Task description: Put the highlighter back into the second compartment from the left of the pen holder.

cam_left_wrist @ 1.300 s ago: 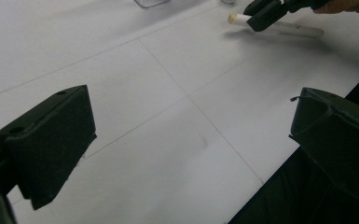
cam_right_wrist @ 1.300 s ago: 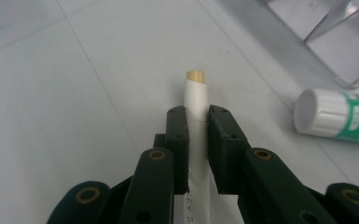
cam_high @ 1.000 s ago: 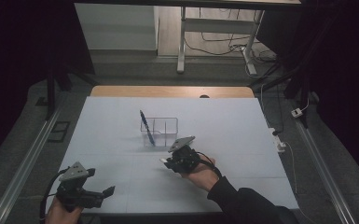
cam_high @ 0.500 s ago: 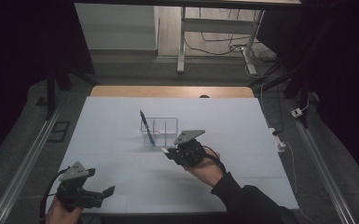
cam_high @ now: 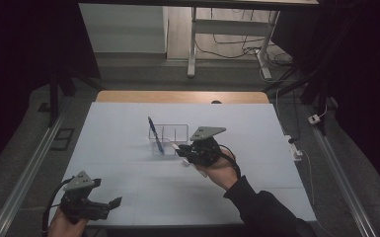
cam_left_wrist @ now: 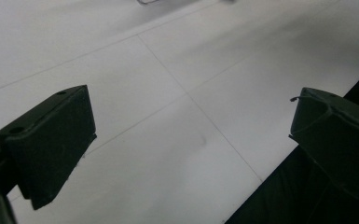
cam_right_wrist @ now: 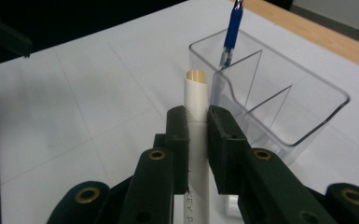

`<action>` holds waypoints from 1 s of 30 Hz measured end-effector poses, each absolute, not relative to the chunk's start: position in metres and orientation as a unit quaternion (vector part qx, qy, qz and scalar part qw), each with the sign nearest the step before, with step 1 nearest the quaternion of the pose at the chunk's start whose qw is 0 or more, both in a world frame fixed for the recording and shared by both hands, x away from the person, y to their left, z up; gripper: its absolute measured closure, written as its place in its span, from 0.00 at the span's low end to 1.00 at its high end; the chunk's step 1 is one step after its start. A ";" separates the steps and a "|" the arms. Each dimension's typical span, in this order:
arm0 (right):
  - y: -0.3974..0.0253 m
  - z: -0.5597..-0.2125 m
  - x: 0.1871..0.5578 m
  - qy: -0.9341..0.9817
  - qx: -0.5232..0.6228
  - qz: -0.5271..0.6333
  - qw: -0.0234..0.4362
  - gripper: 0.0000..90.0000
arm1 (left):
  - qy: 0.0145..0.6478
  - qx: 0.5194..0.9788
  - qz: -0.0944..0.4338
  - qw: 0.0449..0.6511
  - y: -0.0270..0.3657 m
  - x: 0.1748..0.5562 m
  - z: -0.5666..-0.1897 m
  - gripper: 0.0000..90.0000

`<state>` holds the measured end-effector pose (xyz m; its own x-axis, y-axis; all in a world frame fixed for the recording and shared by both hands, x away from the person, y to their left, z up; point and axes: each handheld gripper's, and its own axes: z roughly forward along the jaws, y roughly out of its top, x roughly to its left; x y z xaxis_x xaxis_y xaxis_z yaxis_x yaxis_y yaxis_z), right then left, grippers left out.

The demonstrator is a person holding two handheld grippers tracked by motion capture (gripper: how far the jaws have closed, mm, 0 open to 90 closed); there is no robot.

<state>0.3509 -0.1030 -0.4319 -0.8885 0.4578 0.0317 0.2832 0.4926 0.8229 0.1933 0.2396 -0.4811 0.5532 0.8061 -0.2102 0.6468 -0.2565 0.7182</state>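
High view, right tool [cam_high: 185, 154] clamping white marker [cam_right_wrist: 196, 116], nearer clear organizer [cam_high: 170, 133] (left tool [cam_high: 109, 203] wide).

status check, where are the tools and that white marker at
Right tool shut on white marker, beside clear organizer. Left tool open, idle. Blue pen already in organizer; path clear.

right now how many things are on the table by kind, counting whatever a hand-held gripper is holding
pens: 2, a blue pen standing tilted in the organizer and a white pen clamped in the right hand-held gripper
clear organizers: 1, the three-compartment organizer
total: 3
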 end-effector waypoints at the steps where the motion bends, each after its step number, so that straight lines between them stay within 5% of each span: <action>1: -0.103 -0.431 0.352 0.856 0.217 0.459 0.099 0.87 | 0.463 0.786 0.100 0.397 0.240 0.193 -0.481 0.00; 30: -0.082 -0.415 0.392 0.817 0.243 0.508 0.124 0.87 | 0.464 0.788 0.086 0.395 0.241 0.193 -0.481 0.00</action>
